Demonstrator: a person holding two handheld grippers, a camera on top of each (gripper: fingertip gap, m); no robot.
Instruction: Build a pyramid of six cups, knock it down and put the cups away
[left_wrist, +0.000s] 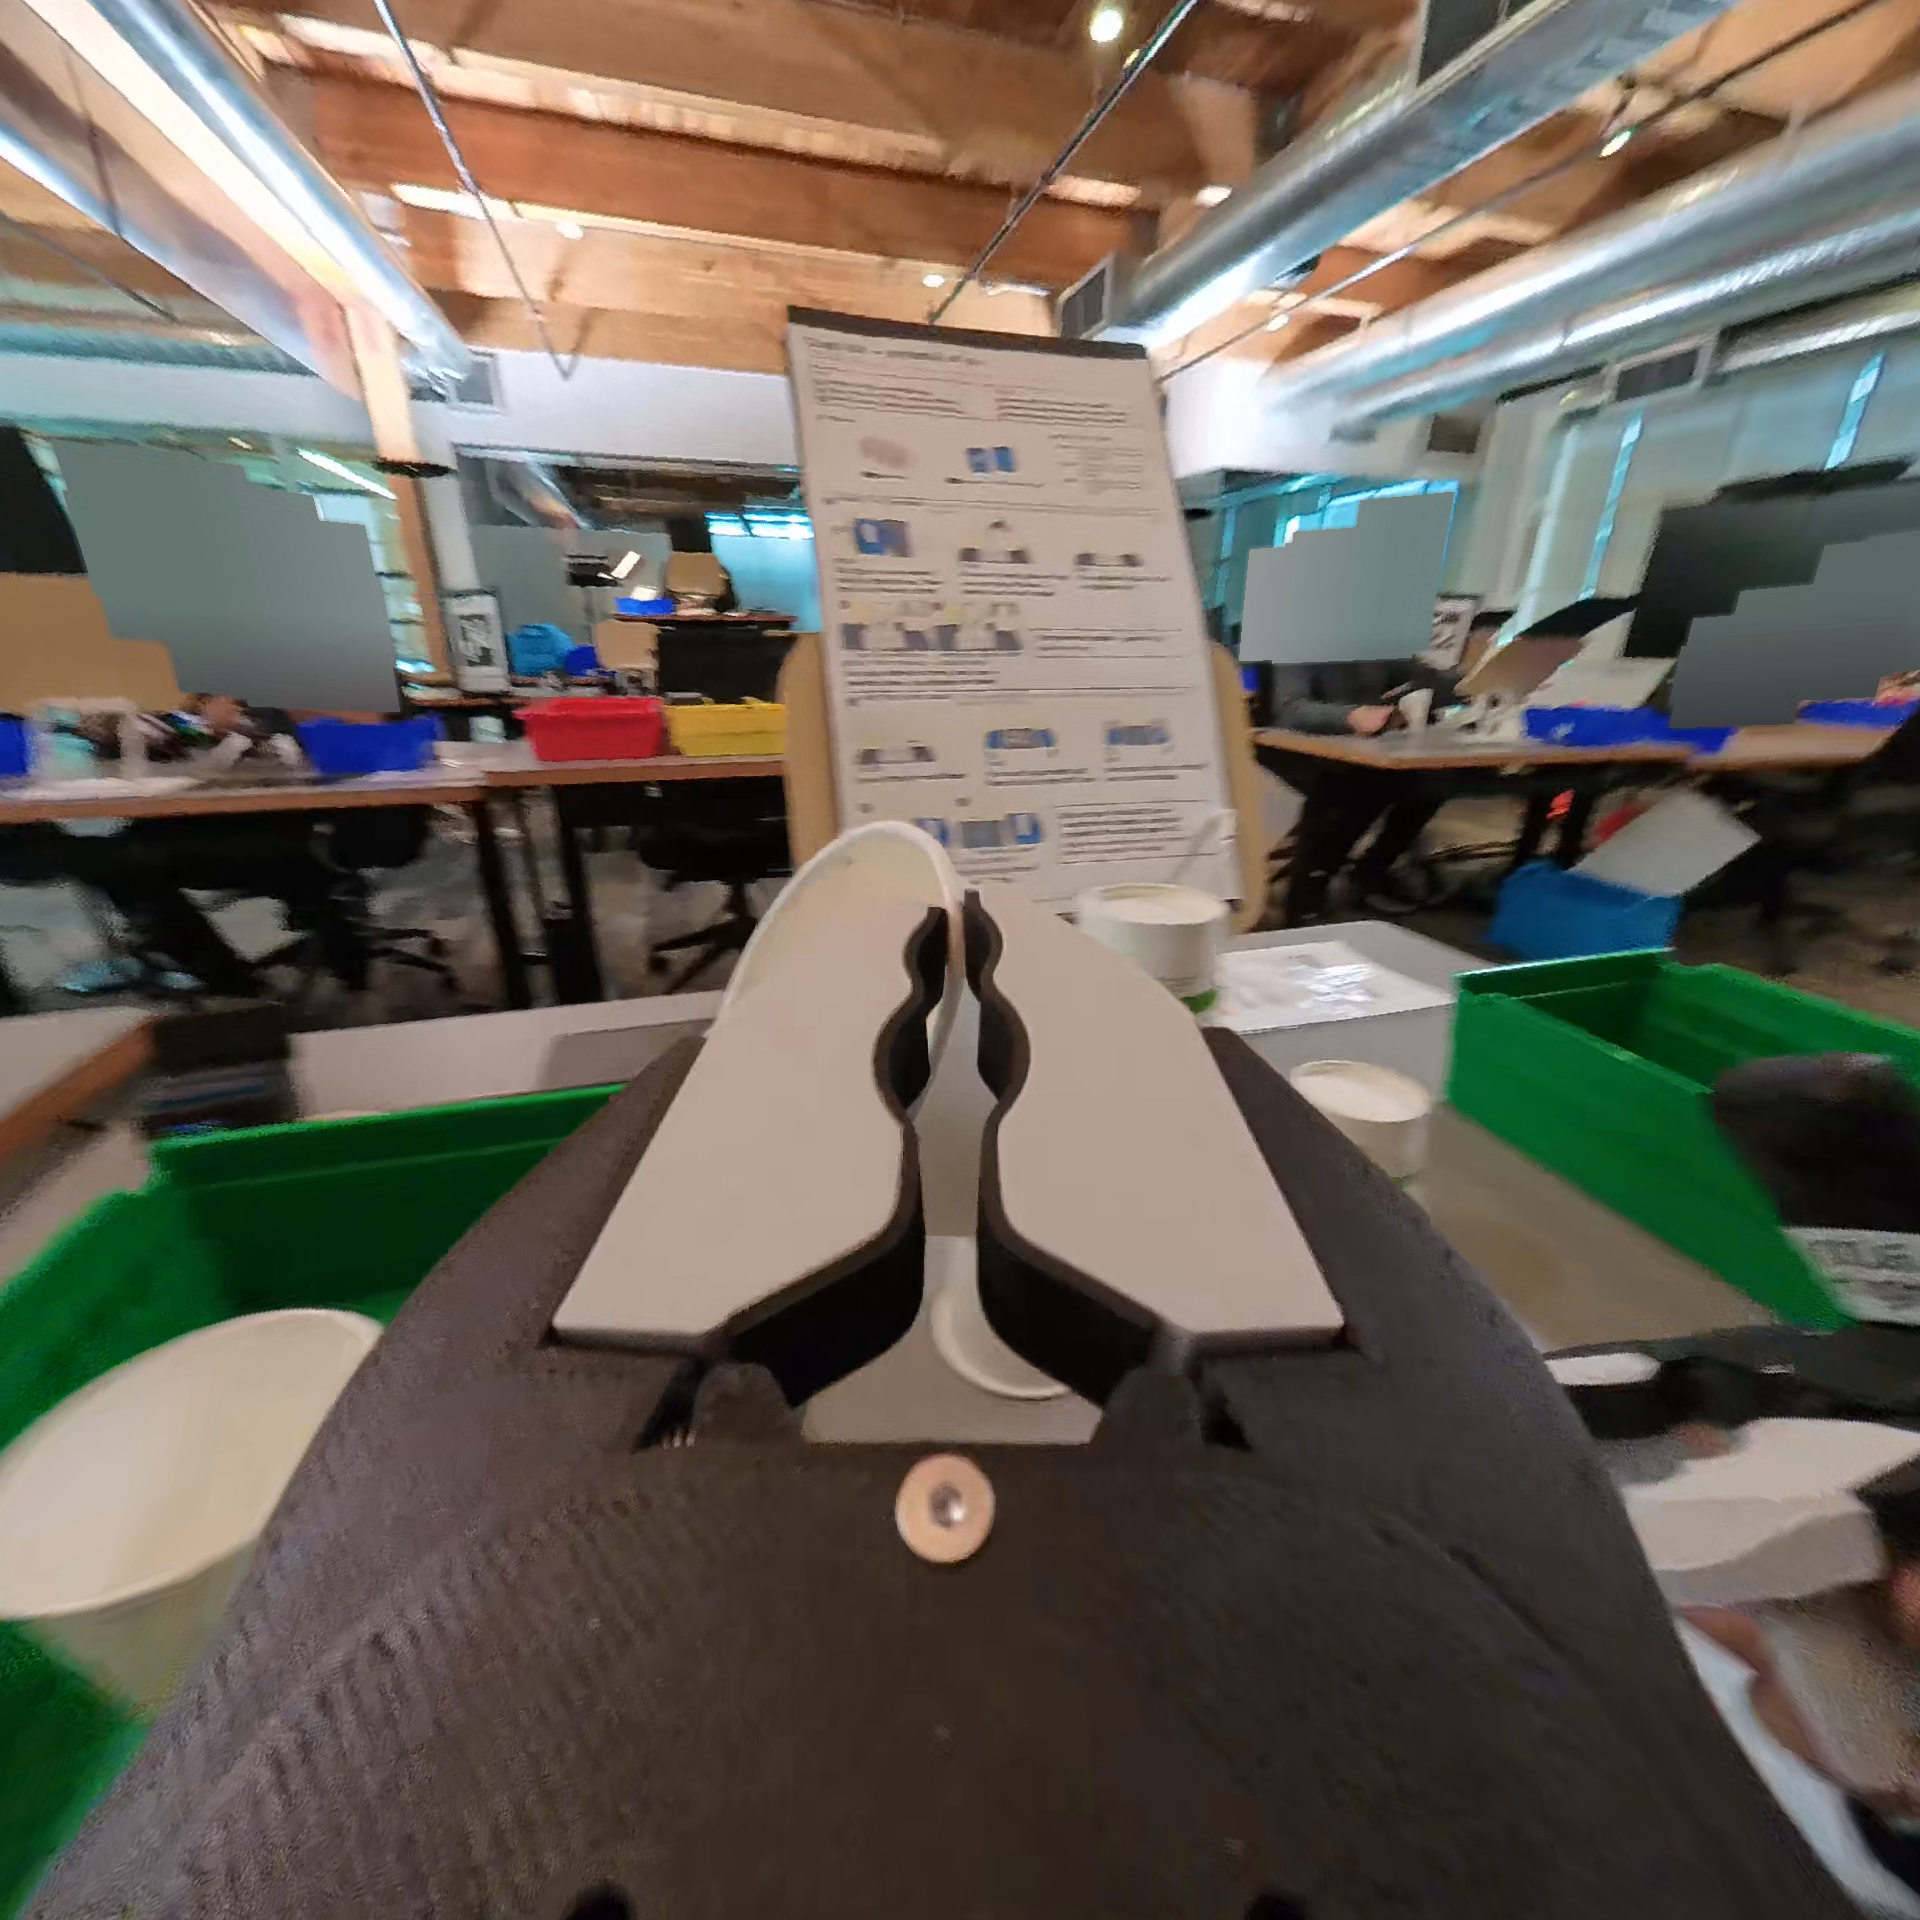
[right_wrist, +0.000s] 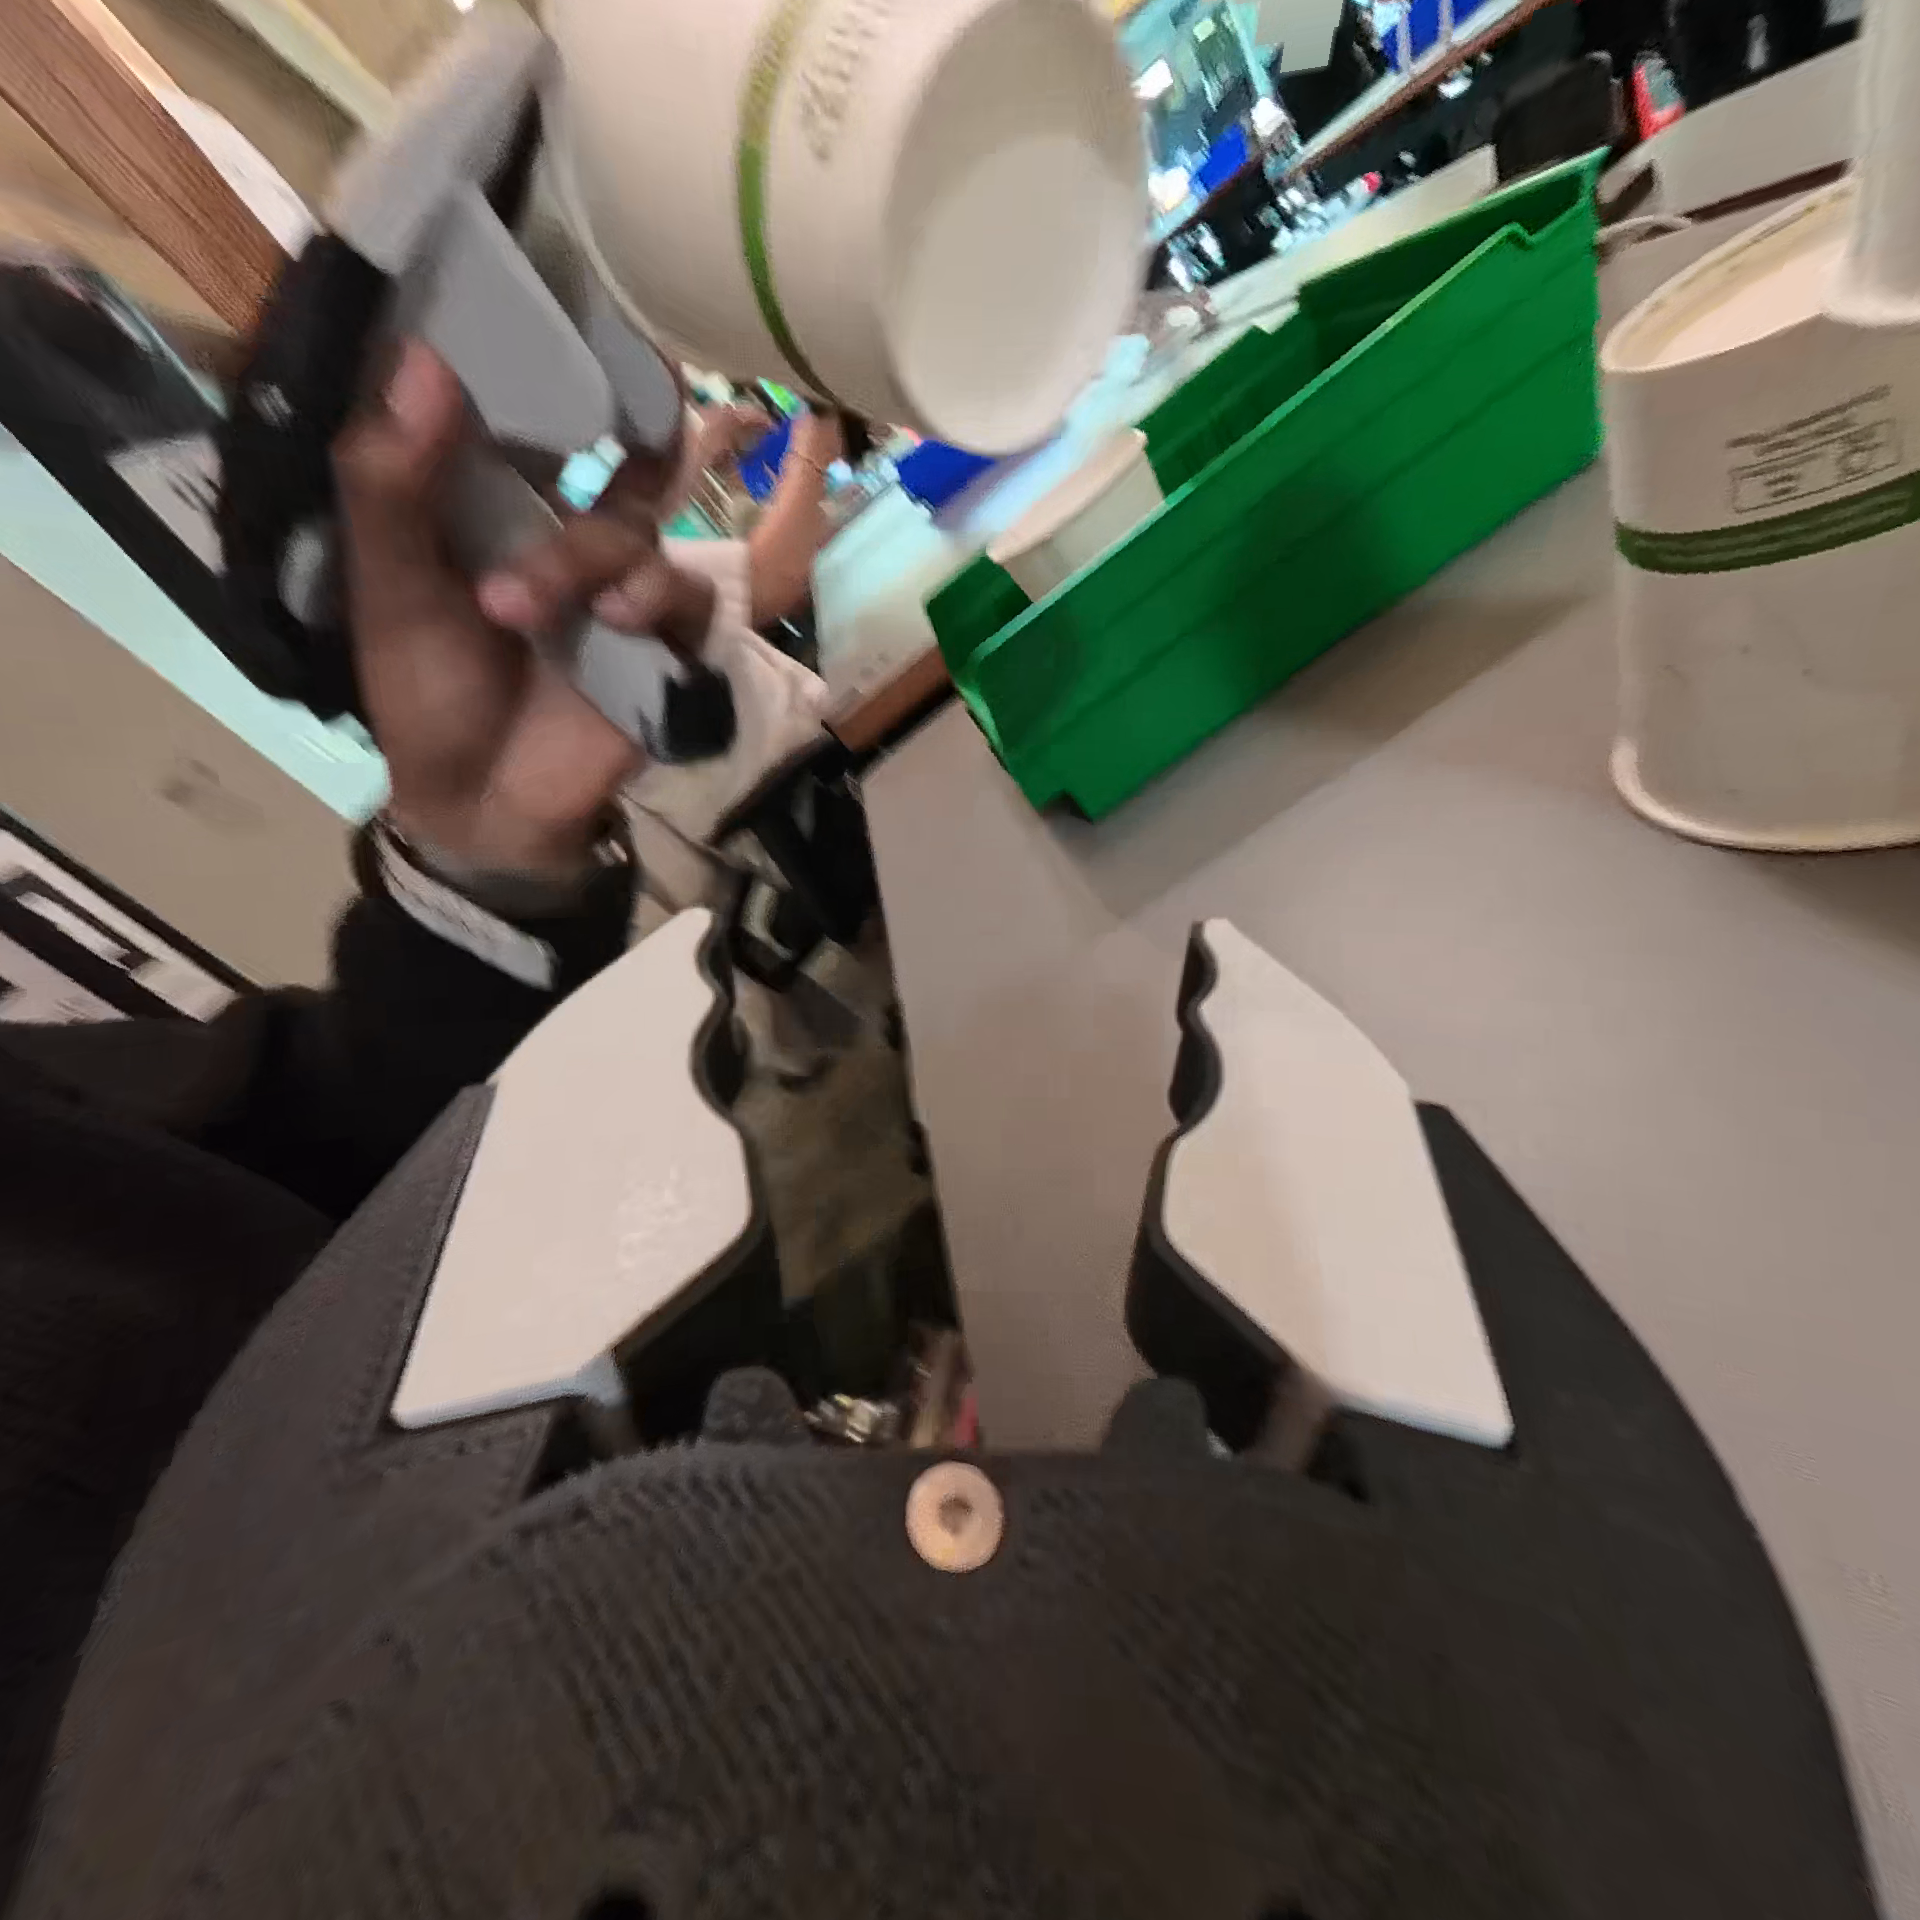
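Observation:
My left gripper (left_wrist: 956, 914) is shut on the rim of a white paper cup (left_wrist: 831, 883), of which only the rim's arc shows behind the left finger. In the right wrist view this cup (right_wrist: 883, 208) has a green stripe. It hangs in the air, tilted, with its bottom towards the camera, held by the left gripper's grey fingers (right_wrist: 488, 291) in a person's hand (right_wrist: 468, 644). My right gripper (right_wrist: 956, 935) is open and empty, low over the left edge of the grey table (right_wrist: 1351, 1039).
A green bin (right_wrist: 1299, 582) with a cup (right_wrist: 1081, 509) in it stands on the table, and an upside-down striped cup (right_wrist: 1766, 582) at the right. The left wrist view shows two green bins (left_wrist: 312, 1174) (left_wrist: 1610, 1060), more cups (left_wrist: 135, 1475) (left_wrist: 1153, 935) (left_wrist: 1361, 1112) and a standing poster (left_wrist: 997, 623).

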